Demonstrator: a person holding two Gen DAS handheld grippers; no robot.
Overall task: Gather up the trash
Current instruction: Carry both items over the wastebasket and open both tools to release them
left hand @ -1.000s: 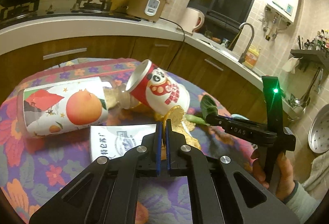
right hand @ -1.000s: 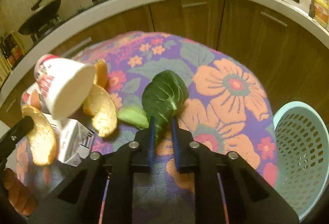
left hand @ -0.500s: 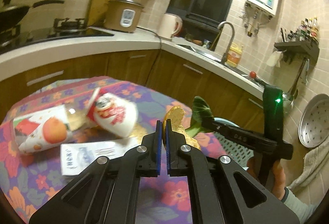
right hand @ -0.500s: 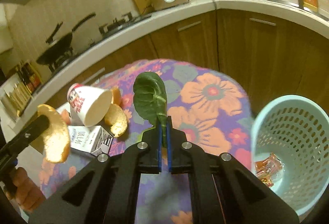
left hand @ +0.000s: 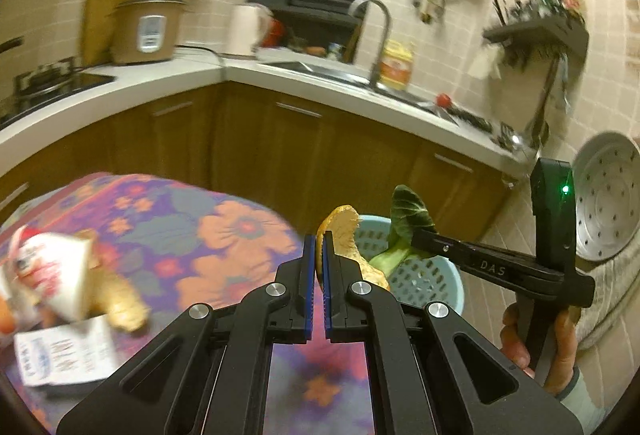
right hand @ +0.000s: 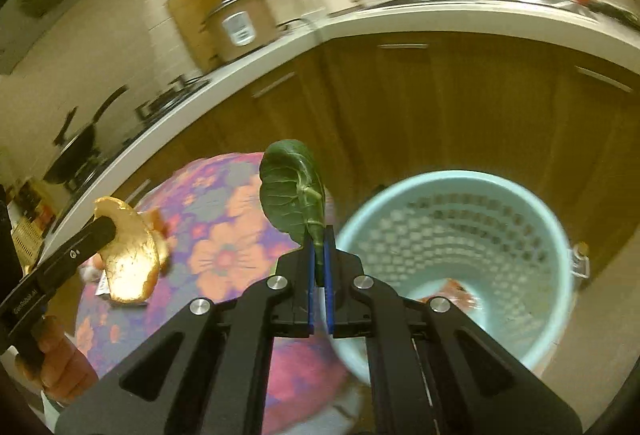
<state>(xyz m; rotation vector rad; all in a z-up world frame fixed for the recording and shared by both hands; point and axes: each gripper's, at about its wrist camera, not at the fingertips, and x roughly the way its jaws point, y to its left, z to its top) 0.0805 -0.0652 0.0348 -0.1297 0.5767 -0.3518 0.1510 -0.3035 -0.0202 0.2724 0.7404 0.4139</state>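
My left gripper (left hand: 319, 241) is shut on a yellow-orange fruit peel (left hand: 348, 235) and holds it in the air over the table's right edge. The peel also shows in the right wrist view (right hand: 130, 249). My right gripper (right hand: 319, 235) is shut on a dark green vegetable leaf (right hand: 292, 187), held up near the rim of the light blue trash basket (right hand: 532, 335). In the left wrist view the leaf (left hand: 408, 215) hangs above the basket (left hand: 440, 279). An orange wrapper (right hand: 452, 293) lies in the basket.
A round table with a purple floral cloth (left hand: 224, 231) holds a tipped noodle cup (left hand: 56, 275), more peel (left hand: 120, 303) and a white carton (left hand: 64, 355). Wooden cabinets and a white counter (left hand: 320, 75) curve behind, with a rice cooker (left hand: 148, 29) and a sink tap (left hand: 376, 31).
Both grippers have lifted off the table and swung right toward the blue basket, carrying the peel and the leaf. The cup and carton have slid to the left of view.
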